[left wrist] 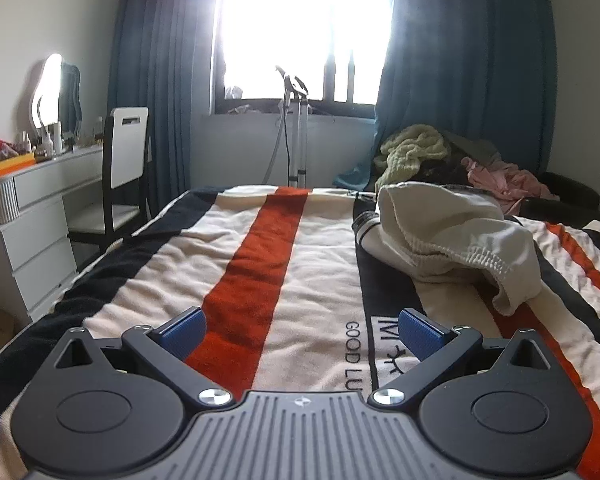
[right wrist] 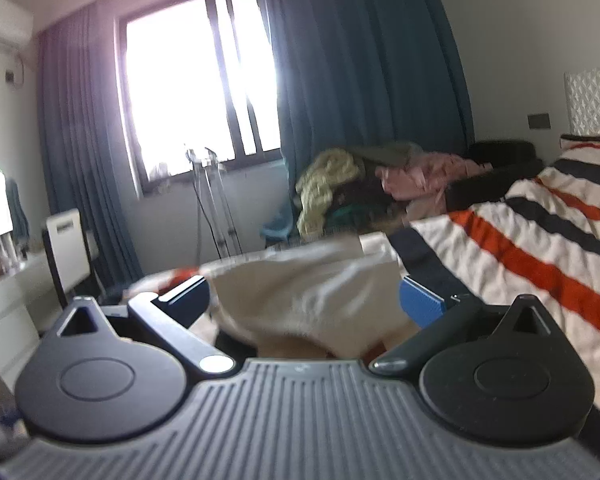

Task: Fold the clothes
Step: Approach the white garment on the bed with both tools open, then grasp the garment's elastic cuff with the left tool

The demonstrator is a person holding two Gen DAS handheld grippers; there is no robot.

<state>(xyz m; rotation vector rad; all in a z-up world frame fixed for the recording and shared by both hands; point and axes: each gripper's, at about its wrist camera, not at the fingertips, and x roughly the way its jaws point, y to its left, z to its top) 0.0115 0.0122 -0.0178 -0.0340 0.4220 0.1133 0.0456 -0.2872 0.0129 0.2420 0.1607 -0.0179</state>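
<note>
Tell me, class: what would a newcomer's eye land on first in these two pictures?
First, the blazing window straight ahead between blue curtains. Then the striped blanket across the bed, with a crumpled cream garment lying on its right side, between the open right gripper fingers in its own view.

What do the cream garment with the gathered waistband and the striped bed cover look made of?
Cream garment: soft knit cotton, matte, going by its ribbed, elastic-gathered edge; probably. Striped bed cover: fuzzy terry or fleece, seen in its nubby pile; which one is unclear.
</note>
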